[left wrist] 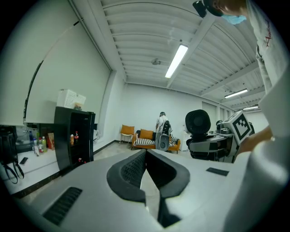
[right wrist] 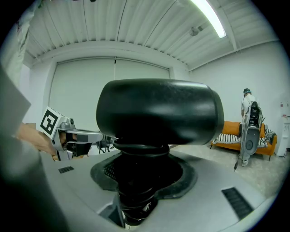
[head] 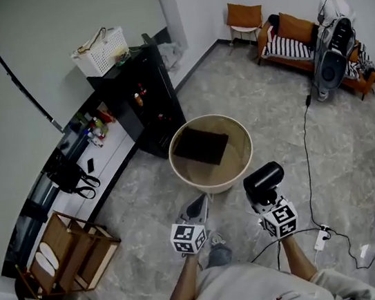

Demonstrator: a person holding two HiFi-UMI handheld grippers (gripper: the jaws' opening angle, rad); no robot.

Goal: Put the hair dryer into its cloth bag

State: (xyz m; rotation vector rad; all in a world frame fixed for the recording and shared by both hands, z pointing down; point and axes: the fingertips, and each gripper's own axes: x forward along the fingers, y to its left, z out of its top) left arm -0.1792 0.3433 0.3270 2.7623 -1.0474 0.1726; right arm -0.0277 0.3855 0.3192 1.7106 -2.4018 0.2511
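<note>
Sitting on the floor, a round beige tub (head: 175, 160) holds a dark, square bag (head: 201, 145), which lies flat on its bottom. At the tub's 5 o'clock, near the rim, is the dryer (head: 263, 178). It is matte black, with a fat rounded barrel on a ribbed handle. In the head view the barrel runs 9 to 3 o'clock, one round end facing the left gripper (head: 199, 205), and the handle points back toward 6 o'clock. The right gripper (head: 263, 201) has its jaws clamped, half apart, on that handle. The left gripper's jaws are pressed together, with nothing between them.
</note>
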